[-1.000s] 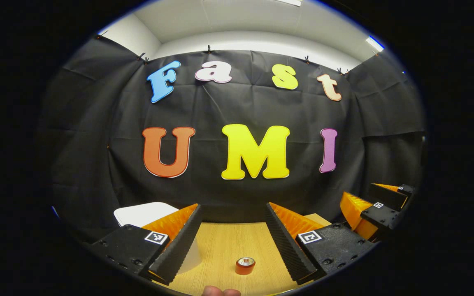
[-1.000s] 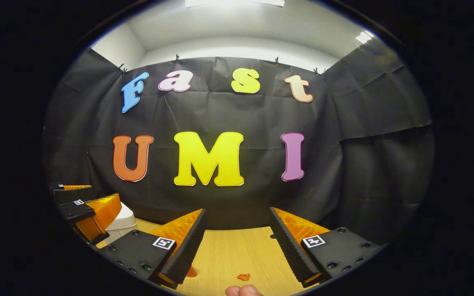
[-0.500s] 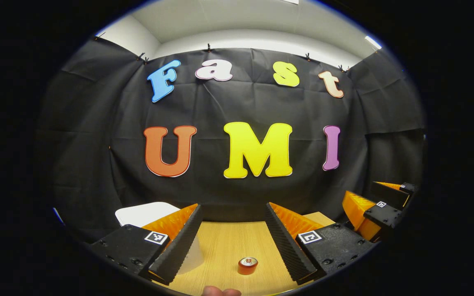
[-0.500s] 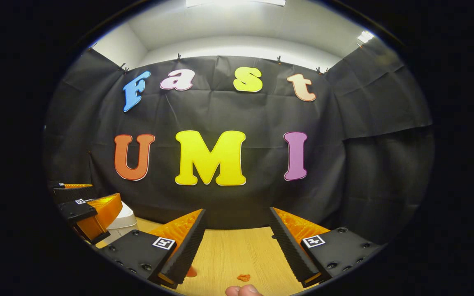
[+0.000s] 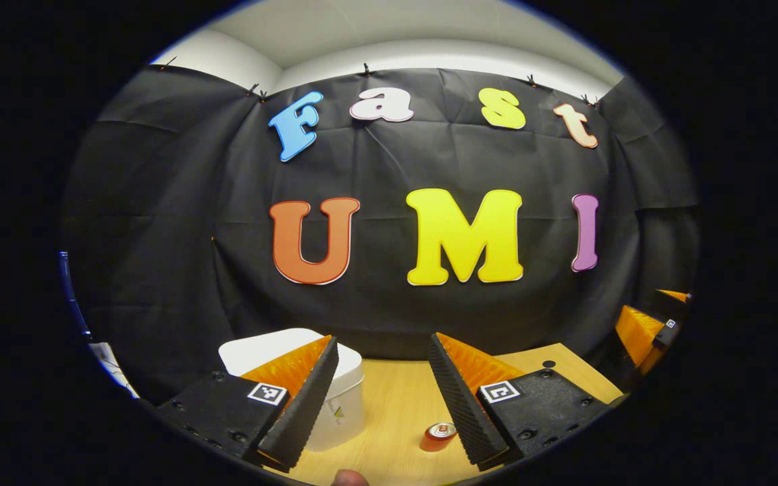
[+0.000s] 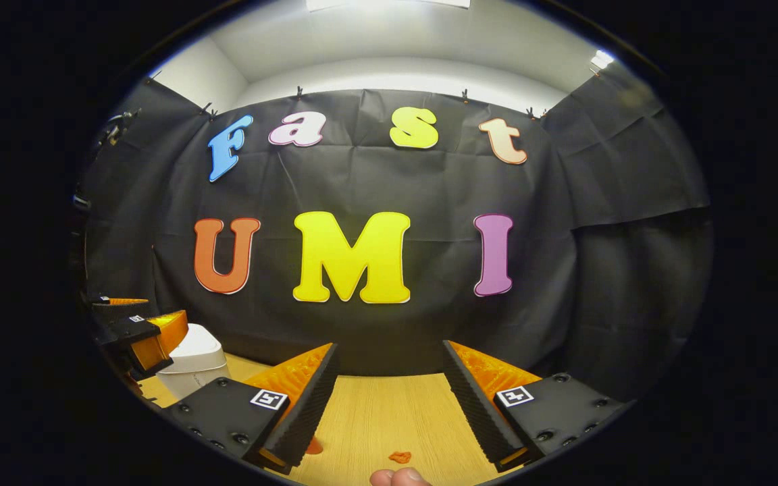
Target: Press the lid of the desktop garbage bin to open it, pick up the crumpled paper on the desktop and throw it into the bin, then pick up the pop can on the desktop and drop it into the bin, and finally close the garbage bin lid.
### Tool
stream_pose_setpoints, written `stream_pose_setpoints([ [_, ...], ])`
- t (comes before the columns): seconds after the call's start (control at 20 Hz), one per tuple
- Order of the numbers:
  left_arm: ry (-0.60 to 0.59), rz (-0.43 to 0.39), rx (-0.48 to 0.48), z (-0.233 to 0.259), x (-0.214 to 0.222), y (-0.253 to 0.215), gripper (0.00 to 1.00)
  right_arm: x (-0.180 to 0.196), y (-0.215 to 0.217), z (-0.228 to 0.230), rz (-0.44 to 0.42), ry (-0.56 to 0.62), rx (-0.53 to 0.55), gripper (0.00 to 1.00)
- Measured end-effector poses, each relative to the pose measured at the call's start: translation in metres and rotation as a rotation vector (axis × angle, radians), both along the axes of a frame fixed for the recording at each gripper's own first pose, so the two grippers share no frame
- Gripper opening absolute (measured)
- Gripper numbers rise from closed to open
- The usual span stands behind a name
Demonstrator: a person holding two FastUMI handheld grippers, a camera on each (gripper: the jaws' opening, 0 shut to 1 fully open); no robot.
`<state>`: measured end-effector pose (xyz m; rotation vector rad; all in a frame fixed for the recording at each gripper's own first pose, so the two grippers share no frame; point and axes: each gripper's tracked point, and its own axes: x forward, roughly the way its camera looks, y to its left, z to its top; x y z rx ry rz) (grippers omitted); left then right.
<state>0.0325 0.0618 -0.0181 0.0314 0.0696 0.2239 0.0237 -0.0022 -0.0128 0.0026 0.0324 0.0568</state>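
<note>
A white, lidded garbage bin [image 5: 342,398] stands near an upright pop can [image 5: 437,436].

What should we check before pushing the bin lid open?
1. Bin lid shut, ready to press: ok.
2. Left gripper open and holding nothing: ok.
3. Left gripper over the lid: not ok, the bin sits partly behind its left finger.
4. Right gripper open, away from the bin: ok.
5. Can upright on the table: ok.
6. Crumpled paper in reach: cannot tell.
</note>
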Motion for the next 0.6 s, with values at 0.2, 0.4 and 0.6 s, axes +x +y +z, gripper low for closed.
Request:
stream_pose_setpoints([
  [0.2,0.03,0.11,0.013,-0.009,0.014,0.035,0.83,0.005,0.001,0.003,0.031,0.0,-0.016,0.96],
  [0.4,0.065,0.22,-0.017,-0.028,0.028,0.073,0.59,0.011,0.0,0.006,0.049,-0.008,-0.047,0.93],
  [0.6,0.09,0.276,-0.029,-0.043,0.04,0.095,0.36,0.016,-0.006,0.01,0.044,-0.018,-0.066,0.96],
])
